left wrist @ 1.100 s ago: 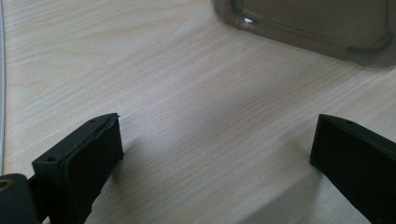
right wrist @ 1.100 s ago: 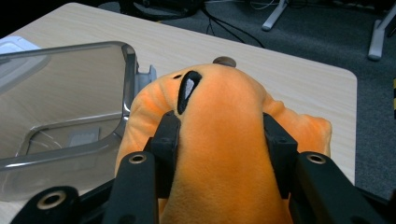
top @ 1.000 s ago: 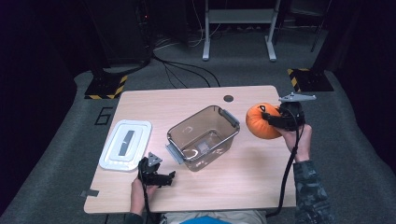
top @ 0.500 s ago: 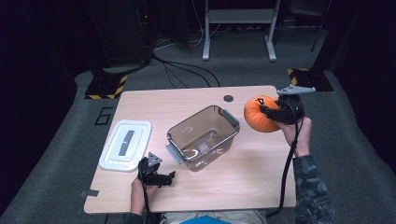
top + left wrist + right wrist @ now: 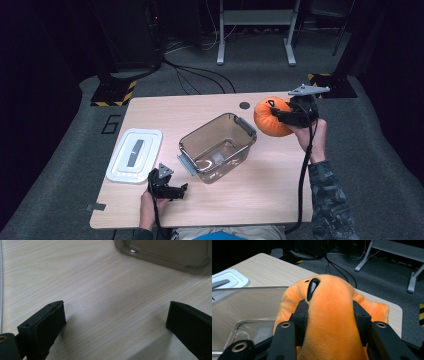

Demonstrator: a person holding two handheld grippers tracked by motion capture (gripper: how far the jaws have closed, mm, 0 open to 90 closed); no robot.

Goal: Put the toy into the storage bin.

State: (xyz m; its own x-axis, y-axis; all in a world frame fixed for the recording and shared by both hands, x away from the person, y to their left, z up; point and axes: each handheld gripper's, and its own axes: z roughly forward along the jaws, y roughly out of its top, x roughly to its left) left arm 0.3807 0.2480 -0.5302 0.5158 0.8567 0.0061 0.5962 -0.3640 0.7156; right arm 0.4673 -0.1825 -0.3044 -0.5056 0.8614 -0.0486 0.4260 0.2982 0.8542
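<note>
Right claw [image 5: 274, 116] clamped on the orange plush [image 5: 267, 121] near the counter's far right corner.
The soft toy could slip free short of the clear bin [image 5: 218, 146]; left claw [image 5: 181, 189] rests apart, empty.

An orange plush toy [image 5: 270, 120] with a black eye, squeezed at its middle, hangs above the worktop [image 5: 280, 190] at two o'clock.
</note>
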